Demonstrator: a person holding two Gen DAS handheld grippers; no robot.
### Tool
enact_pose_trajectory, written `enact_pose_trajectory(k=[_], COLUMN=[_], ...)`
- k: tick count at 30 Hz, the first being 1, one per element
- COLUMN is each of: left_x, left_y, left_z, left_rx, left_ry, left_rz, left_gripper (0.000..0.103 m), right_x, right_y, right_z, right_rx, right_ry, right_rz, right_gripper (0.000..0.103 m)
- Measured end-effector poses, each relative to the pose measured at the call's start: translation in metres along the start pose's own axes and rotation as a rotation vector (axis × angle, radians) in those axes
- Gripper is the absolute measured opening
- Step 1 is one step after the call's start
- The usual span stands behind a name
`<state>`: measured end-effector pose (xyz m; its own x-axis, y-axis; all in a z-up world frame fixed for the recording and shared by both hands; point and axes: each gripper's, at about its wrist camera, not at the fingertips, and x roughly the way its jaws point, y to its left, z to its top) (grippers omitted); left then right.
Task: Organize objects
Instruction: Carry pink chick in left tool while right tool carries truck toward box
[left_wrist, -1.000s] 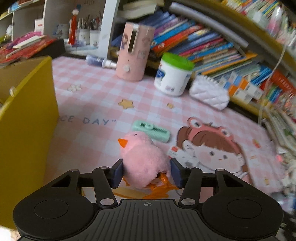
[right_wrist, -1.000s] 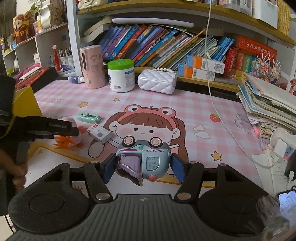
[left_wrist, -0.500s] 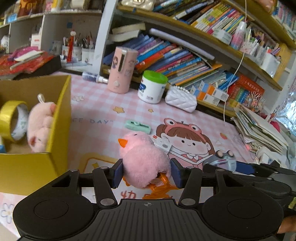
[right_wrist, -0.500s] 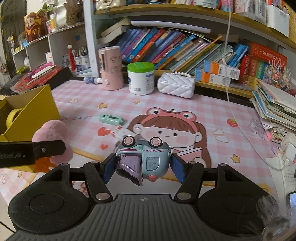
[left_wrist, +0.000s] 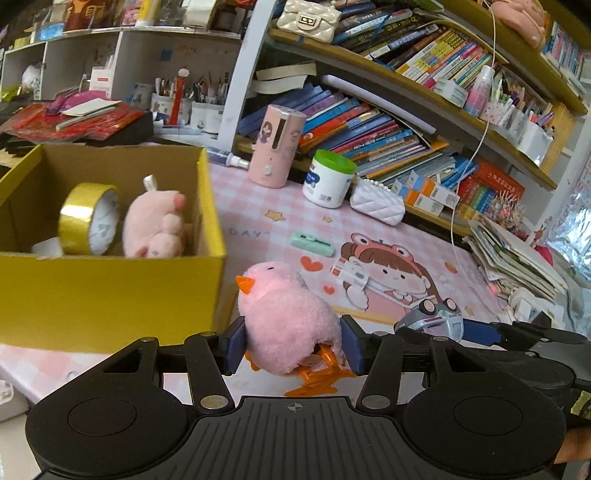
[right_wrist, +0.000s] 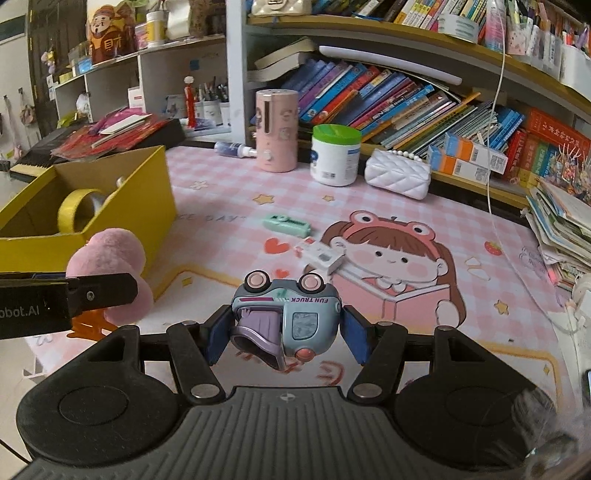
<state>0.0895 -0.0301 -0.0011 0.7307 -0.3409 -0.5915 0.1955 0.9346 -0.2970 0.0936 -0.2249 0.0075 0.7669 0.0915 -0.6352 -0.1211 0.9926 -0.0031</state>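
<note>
1. Clearly clamped between the left gripper's (left_wrist: 291, 349) blue pads: a pink plush chick (left_wrist: 286, 325), beak up and to the left, orange feet dangling below the pads.
2. Held off the mat, just right of the yellow box (left_wrist: 110, 291) and close to its near corner.
3. Likewise pinched in the right gripper (right_wrist: 284, 332): a toy truck (right_wrist: 286, 317), upside down, wheels up, "FUN TRUCK" lettering inverted, pads pressing both sides.
4. Carried above the pink mat (right_wrist: 424, 354), farther right of the box than the chick.
5. Inside the box: a gold tape roll (left_wrist: 88, 219) beside a pink plush (left_wrist: 157, 225).
6. Lying on the mat right of the box: a green stapler (right_wrist: 286, 224) and a small white carton (right_wrist: 321, 256).
</note>
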Motion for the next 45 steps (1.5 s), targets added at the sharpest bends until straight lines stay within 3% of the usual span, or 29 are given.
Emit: enact_pose_trajectory(k=[8,27,45], left_x=[-0.039,-0.13,-0.165], left_y=[0.041,0.132,0.167], left_z=[-0.023,-0.059,-0.067], left_rx=[-0.022,-0.078,-0.123], left_ry=[0.025,0.004,-0.044], left_rz=[0.009,0.102,0.117], left_gripper=[0.051,0.051,0.051], right_x=[-0.022,-0.057,-0.073], right_y=[0.047,0.169,0.22], right_z=[-0.018,-0.06,-0.063], right_rx=[0.009,-0.021,-0.074], right_ry=[0.023,0.046,0.034], right_rz=[-0.016,0.073,0.101], right_gripper=[0.061,0.061,0.061])
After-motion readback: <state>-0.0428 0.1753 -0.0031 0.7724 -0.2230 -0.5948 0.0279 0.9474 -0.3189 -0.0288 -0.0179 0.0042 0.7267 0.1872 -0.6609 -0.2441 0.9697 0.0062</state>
